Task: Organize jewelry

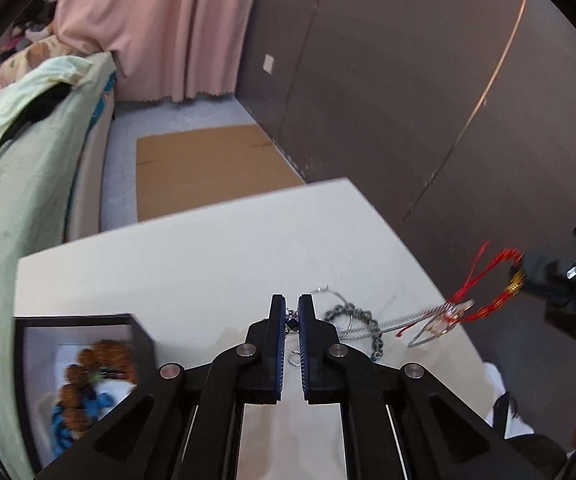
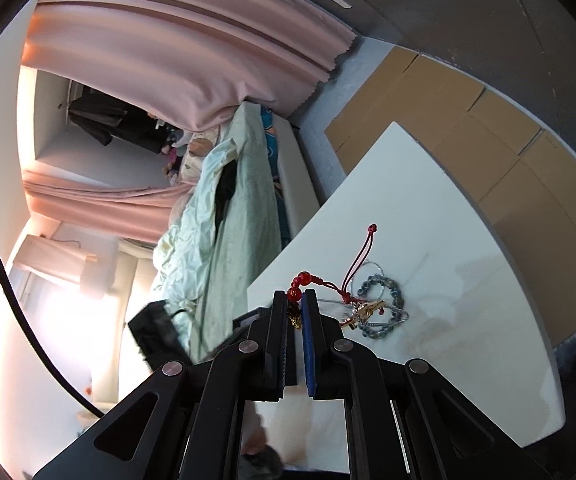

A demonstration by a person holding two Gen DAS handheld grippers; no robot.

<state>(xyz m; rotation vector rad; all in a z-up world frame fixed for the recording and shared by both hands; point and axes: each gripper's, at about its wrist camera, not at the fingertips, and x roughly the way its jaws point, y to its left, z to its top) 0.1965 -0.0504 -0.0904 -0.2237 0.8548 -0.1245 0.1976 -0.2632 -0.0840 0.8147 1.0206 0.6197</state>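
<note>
White table [image 2: 467,360], red-cord bracelet [image 2: 343,276] with red and gold beads

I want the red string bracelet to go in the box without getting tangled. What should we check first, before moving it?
1. Right gripper holds the red string bracelet: ok, its jaws pinch the beaded end.
2. Bracelet free of the other jewelry: not ok, a silver chain hangs caught on its cord above the table.
3. Left gripper pinning the pile down: cannot tell, its jaws are nearly closed around something small and dark.
4. Grey bead bracelet left behind: ok, it lies on the table.
5. Box open with room: ok, open, with brown beads inside.
</note>
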